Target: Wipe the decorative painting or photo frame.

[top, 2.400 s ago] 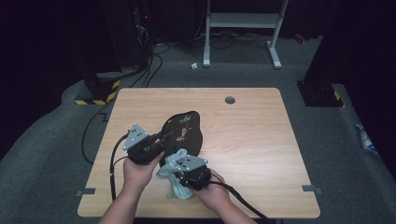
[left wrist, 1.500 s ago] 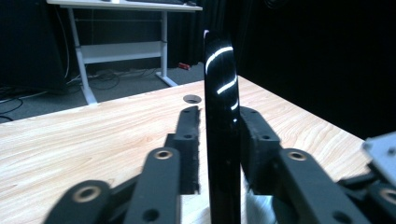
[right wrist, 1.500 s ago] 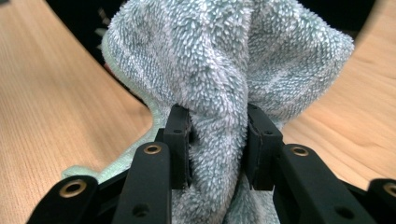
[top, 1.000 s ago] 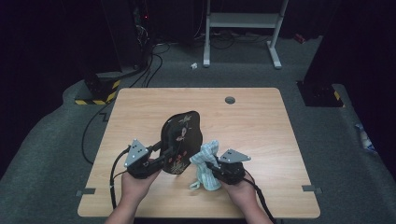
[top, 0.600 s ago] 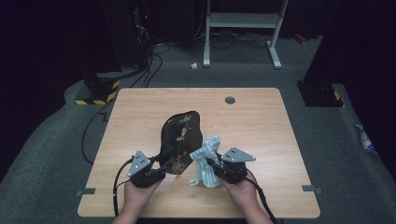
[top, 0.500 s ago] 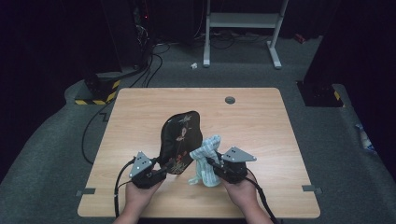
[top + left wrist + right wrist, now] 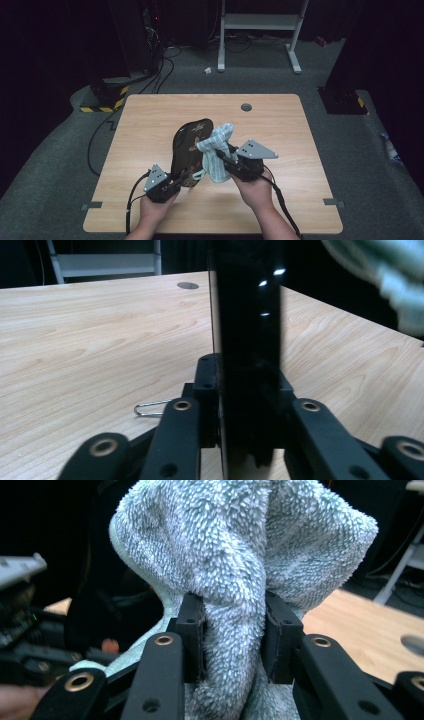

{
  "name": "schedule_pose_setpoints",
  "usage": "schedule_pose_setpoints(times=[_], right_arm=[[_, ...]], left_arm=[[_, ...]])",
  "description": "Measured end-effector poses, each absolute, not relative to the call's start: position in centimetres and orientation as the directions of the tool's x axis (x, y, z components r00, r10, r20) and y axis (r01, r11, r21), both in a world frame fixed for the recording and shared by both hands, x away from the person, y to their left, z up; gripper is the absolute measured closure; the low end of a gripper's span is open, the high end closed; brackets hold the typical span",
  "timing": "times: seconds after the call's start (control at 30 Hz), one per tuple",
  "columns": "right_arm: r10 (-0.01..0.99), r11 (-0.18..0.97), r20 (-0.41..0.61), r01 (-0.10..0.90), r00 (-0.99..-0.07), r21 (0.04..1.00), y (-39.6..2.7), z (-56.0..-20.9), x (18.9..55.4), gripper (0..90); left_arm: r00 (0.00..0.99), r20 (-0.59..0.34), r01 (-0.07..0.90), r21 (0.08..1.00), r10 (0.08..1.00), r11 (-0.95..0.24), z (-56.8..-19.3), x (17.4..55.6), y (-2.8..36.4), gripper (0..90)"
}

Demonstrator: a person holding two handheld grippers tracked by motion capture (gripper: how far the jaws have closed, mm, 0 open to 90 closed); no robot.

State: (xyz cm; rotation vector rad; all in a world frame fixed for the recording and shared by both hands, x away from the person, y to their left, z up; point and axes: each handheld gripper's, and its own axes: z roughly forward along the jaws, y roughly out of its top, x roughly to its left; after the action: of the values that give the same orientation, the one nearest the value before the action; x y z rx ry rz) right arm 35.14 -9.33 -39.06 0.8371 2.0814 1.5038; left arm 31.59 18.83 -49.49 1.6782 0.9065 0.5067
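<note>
Above surface (image 7: 150, 120), near edge: left gripper (image 7: 176, 181), jaws just closing, clamps black tray (image 7: 191, 145) at lower end, long axis upright. Right gripper (image 7: 223, 156) pinches towel (image 7: 216, 150), touching tray's right face; right hand nearer for wiping.

Grey carpet floor (image 7: 60, 165), white-framed stand (image 7: 260, 22), dark room.

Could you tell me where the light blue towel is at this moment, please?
In the high view the towel is bunched between the jaws of the right gripper, raised over the table's near half, right beside the dark tray that the left gripper holds on edge.
</note>
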Motion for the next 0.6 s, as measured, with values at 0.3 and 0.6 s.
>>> schedule_pose_setpoints(times=[0.3,0.6], right_arm=[[0.677,0.196,-0.011,0.166,-0.736,0.966,-7.8,-36.4,35.6,66.2],[0.654,0.157,-0.022,0.107,-0.756,0.982,-6.3,-33.0,35.7,66.2]], left_arm=[[0.619,-0.167,0.332,0.941,0.768,-0.063,-49.6,31.6,19.2,80.3],[0.639,-0.164,0.325,0.943,0.752,-0.071,-49.6,30.5,18.8,80.3]])
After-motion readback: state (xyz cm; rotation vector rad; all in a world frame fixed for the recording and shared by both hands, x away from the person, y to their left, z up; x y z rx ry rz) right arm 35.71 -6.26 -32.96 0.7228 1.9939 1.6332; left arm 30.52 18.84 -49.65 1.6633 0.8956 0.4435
